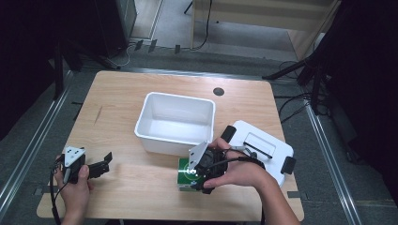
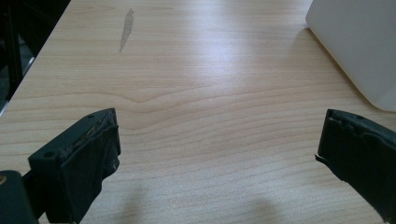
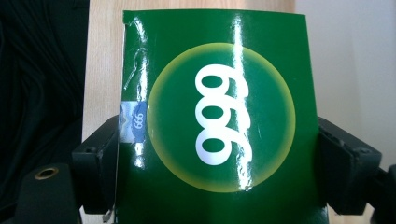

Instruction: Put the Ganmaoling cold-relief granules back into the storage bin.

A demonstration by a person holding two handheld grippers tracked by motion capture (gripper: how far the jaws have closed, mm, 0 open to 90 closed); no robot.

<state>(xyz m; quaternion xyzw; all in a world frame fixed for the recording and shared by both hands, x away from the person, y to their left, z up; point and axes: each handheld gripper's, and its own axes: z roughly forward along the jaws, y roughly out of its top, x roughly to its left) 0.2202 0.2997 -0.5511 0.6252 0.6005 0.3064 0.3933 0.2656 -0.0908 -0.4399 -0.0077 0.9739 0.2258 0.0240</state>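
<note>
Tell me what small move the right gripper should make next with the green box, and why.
Probably carry the green box toward the white bin just behind it. The right gripper seems clamped on the box's sides, the bin is open, and the left gripper waits open.

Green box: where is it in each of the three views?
High view: green box at the table's near edge, between the right gripper's jaws, in front of the white bin.
Left gripper view: not in it.
Right gripper view: green box centre frame, jaws against both sides.
Shared landmark: white bin.
</note>
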